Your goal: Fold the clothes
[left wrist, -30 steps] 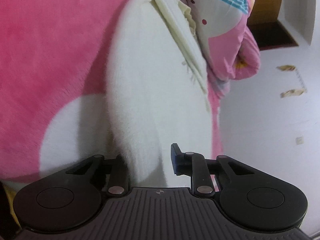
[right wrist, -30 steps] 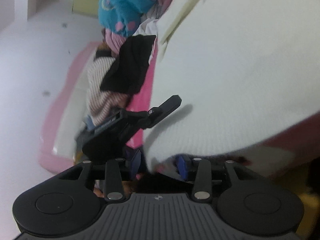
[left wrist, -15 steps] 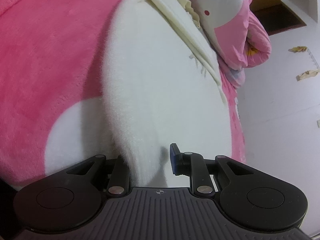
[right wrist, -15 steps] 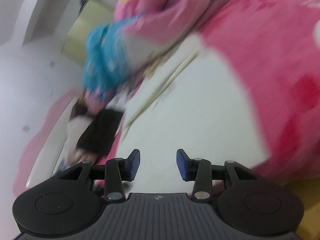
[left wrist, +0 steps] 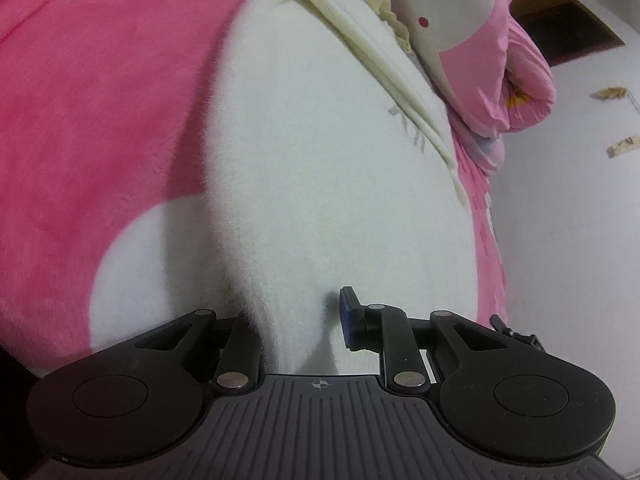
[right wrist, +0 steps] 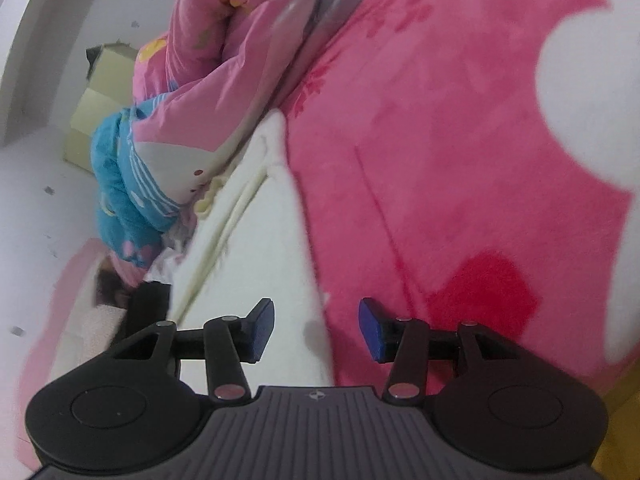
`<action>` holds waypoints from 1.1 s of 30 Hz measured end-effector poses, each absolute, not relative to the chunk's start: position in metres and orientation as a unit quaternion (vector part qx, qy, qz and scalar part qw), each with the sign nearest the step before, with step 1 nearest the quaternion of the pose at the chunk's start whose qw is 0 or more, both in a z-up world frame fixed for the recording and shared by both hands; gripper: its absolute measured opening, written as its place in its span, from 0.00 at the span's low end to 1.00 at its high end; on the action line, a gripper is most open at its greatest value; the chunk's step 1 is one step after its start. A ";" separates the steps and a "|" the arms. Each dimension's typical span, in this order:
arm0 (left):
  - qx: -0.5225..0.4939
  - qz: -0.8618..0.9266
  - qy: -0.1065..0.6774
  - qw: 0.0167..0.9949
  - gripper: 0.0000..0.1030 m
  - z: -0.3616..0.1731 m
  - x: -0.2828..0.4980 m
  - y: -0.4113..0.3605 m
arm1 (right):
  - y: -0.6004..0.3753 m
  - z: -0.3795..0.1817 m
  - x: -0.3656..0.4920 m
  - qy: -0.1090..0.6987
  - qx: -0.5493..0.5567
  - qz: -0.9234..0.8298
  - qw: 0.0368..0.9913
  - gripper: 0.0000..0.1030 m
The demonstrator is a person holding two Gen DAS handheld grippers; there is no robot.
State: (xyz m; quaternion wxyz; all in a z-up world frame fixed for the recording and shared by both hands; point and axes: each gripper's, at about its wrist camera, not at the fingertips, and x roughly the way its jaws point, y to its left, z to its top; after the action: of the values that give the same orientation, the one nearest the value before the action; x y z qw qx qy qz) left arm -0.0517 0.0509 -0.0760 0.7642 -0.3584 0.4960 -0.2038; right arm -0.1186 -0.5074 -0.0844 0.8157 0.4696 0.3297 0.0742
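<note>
Opening right tool (right wrist: 316, 330) above white garment (right wrist: 256, 248)

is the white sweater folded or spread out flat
Folded, at least once: the white sweater lies doubled on the pink blanket, with a ribbed hem running down across its top layer.

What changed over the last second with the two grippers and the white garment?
The right gripper let go of the white fuzzy garment: a second ago a fold sat between its pads, now they are empty and opening above the garment's edge, and its view has swung toward the pink blanket. The left gripper stayed clamped on the garment, which lies flatter on the blanket.
</note>
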 end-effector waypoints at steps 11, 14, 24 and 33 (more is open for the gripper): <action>-0.355 -0.196 0.490 0.772 0.16 -0.076 -0.054 0.046 | -0.467 -0.081 -0.108 0.362 0.405 0.163 0.824 0.47; -0.345 -0.195 0.484 0.780 0.15 -0.074 -0.057 0.043 | -0.458 -0.083 -0.121 0.370 0.403 0.181 0.818 0.42; -0.307 -0.172 0.471 0.809 0.04 -0.058 -0.066 0.031 | -0.440 -0.064 -0.149 0.337 0.377 0.142 0.851 0.08; -0.313 -0.197 0.422 0.828 0.03 -0.026 -0.086 0.038 | -0.426 -0.013 -0.173 0.281 0.336 0.132 0.889 0.07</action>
State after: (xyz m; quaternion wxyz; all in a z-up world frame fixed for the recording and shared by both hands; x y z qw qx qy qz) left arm -0.0857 0.0383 -0.0257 0.8277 -0.3129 0.4220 -0.1974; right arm -0.1732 -0.4258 -0.0130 0.8892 0.3361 0.2810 0.1322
